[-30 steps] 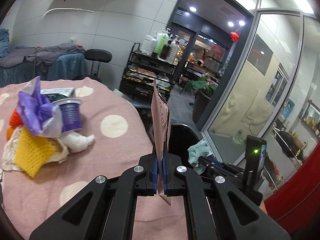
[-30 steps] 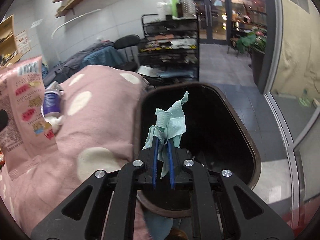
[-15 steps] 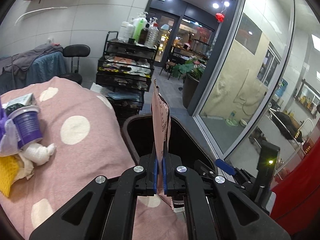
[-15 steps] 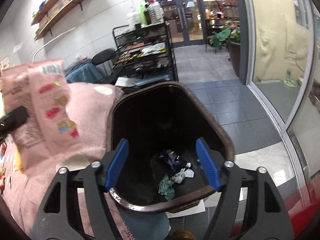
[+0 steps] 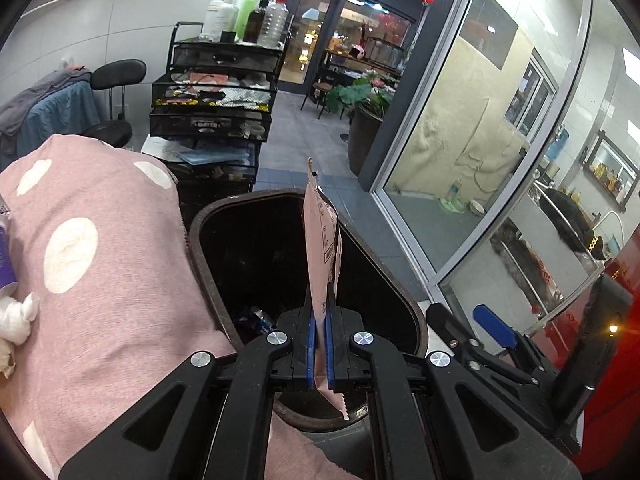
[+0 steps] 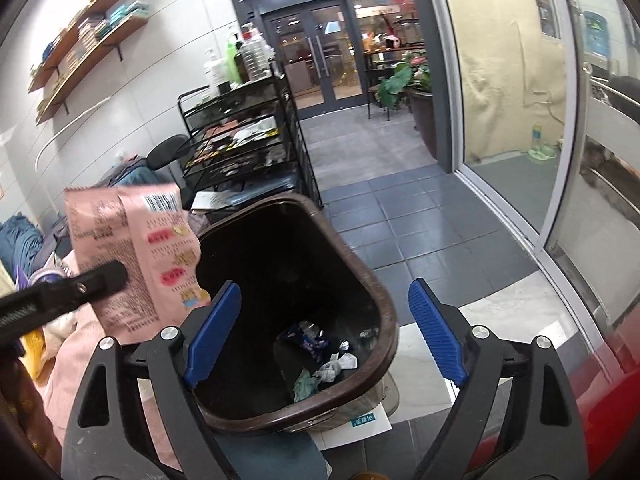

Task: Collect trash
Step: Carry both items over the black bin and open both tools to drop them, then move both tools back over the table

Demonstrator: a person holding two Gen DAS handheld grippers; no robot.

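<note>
Bin right of table, scraps in bin

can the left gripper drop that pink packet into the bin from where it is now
Probably yes. The left gripper, shut on the pink packet, hangs over the bin's open mouth, with nothing between them.

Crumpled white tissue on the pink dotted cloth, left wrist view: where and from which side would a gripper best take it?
Probably from above, jaws straddling the twisted tail of the white tissue that points toward the bin. That tail is narrow, stands clear of the pink cloth and should compress. The purple cup sits close beside it, so approaching from the bin side seems safer.
</note>
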